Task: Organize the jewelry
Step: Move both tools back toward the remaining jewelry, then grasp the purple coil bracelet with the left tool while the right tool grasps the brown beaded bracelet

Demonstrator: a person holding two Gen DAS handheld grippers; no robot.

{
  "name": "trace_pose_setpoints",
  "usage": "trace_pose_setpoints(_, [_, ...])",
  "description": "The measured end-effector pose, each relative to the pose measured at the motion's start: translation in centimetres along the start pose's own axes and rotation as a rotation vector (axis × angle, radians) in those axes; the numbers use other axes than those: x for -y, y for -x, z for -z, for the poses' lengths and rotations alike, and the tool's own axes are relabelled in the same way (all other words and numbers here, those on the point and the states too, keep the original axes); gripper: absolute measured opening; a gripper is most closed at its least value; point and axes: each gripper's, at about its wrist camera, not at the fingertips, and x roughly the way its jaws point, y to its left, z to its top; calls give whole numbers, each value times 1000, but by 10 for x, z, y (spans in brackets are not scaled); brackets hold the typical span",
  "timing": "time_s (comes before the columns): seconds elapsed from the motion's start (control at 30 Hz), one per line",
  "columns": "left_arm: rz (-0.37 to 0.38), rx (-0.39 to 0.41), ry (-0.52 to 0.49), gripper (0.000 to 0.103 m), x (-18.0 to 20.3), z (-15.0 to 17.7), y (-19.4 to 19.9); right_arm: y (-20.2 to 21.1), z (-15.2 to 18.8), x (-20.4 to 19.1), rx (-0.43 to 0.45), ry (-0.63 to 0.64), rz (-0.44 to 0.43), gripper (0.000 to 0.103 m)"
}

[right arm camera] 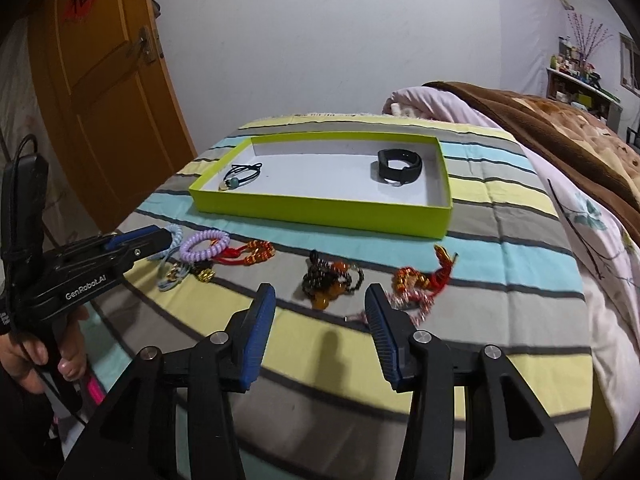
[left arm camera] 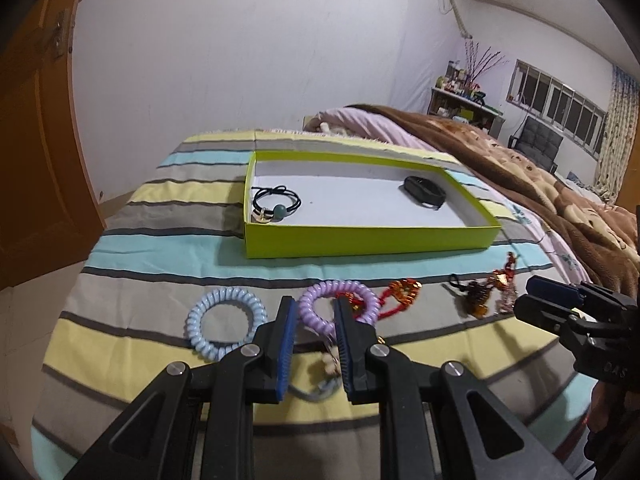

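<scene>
**Two pieces boxed, the rest still laid out on the bed**

The green box (right arm camera: pixel 320 210) sits on the striped bedspread (right arm camera: pixel 500 256) and holds a black hair tie with a green bead (left arm camera: pixel 275 204) at its left end and a black wristband (right arm camera: pixel 400 166) at its right. The other pieces lie in a row in front of the box: a blue coil hair tie (left arm camera: pixel 226 322), a purple coil hair tie (left arm camera: pixel 339 303), a red and gold knotted charm (left arm camera: pixel 402 295), a dark beaded bracelet with amber beads (right arm camera: pixel 332 280) and a red and gold tassel charm (right arm camera: pixel 424 280).

The left hand-held gripper (left arm camera: pixel 316 344) hovers low over the purple coil with its jaws moderately apart and nothing between them. The right hand-held gripper (right arm camera: pixel 320 320) is spread wide, empty, just short of the beaded bracelet.

All of this looks light. The coils are probably springy plastic: a pinch across one side of the ring should hold, though it may squash and flick free if squeezed hard. The purple coil touches the red cord of the knotted charm, so lifting one could drag the other. The beaded bracelet is likely limp and slippery, best taken across a bunched stretch of beads rather than on a single round bead. The tassel seems soft; its knotted middle looks the surest hold
</scene>
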Motion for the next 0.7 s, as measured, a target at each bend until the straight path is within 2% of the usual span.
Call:
trace_pose_setpoints(0.23, [20, -89, 12, 19, -3, -8, -31, -26, -8, 2, -46, 36, 16, 48])
trace_pose_setpoints(0.5, [-3, -137, 15, 19, -2, -9, -43, -48, -12, 2, -127, 53, 18, 47])
trace_pose_setpoints(0.57, [-3, -134, 0, 17, 0, -9, -42, -49, -12, 2, -130, 50, 21, 37])
trace_pose_setpoints(0.6, [-7, -135, -6, 11, 1, -9, -43, -49, -12, 2, -132, 49, 17, 33])
trace_pose_setpoints(0.7, [-11, -128, -20, 9, 5, -9, -42, -46, -12, 2, -121, 54, 25, 26])
